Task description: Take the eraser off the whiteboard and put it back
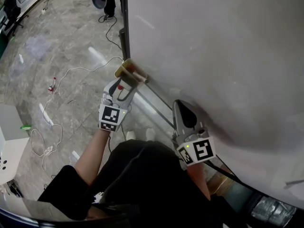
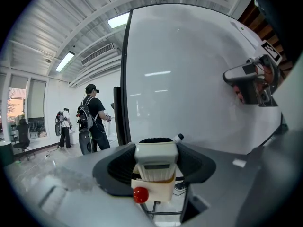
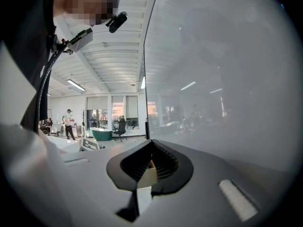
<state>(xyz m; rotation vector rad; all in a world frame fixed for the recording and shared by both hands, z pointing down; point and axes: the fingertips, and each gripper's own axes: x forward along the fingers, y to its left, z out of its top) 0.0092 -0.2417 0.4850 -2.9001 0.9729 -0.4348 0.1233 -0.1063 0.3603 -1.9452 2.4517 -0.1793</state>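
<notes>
Left tongs (image 2: 156,149) around partly hidden eraser (image 2: 155,168)

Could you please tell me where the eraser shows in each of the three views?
Head view: the eraser sits upper left of centre, in the left hand-held gripper.
Left gripper view: eraser bottom centre, between the jaws.
Right gripper view: cannot tell.
Shared landmark: the whiteboard.

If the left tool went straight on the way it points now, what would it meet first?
Probably the whiteboard, just inside its left edge; the eraser clamped in the left tool would touch it first. Depth is hard to judge from here.
</notes>
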